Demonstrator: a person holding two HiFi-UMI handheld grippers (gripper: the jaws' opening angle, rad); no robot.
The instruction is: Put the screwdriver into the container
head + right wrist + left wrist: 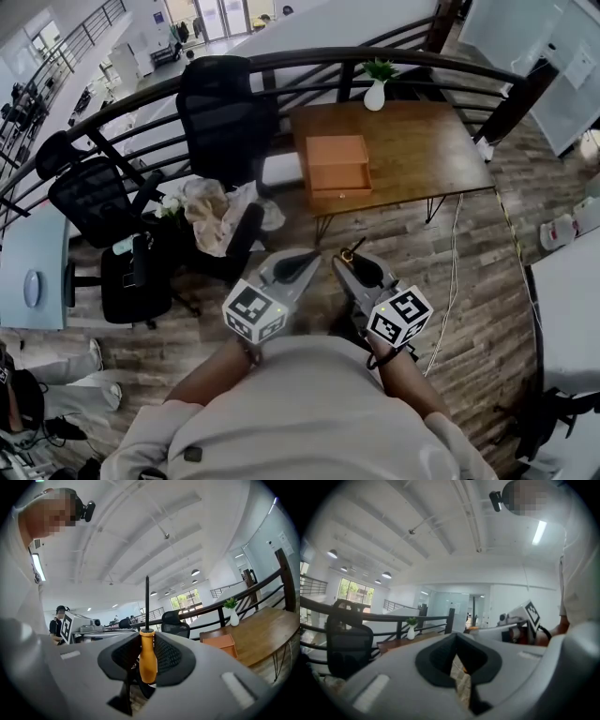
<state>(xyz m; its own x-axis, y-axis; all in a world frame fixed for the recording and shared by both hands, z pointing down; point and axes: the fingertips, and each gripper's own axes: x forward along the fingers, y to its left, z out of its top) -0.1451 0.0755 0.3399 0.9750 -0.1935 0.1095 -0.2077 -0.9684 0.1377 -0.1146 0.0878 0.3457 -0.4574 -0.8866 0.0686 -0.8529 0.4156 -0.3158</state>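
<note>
Close in, both forearms (217,377) tuck against the torso (309,412), wrists hidden behind the marker cubes (255,311). The left gripper (302,262) points forward, about level. Its jaws are pinched together on nothing, with just a sliver of floor (462,682) showing between them. The right gripper (362,266) sits just beside it, level too, jaws clamped on the orange handle of the screwdriver (147,660), shaft standing straight up. In the head view only its dark tip pokes out. Further off across the floor, the table (422,141) carries the orange container (337,167) at its near edge, its inside hard to make out.
</note>
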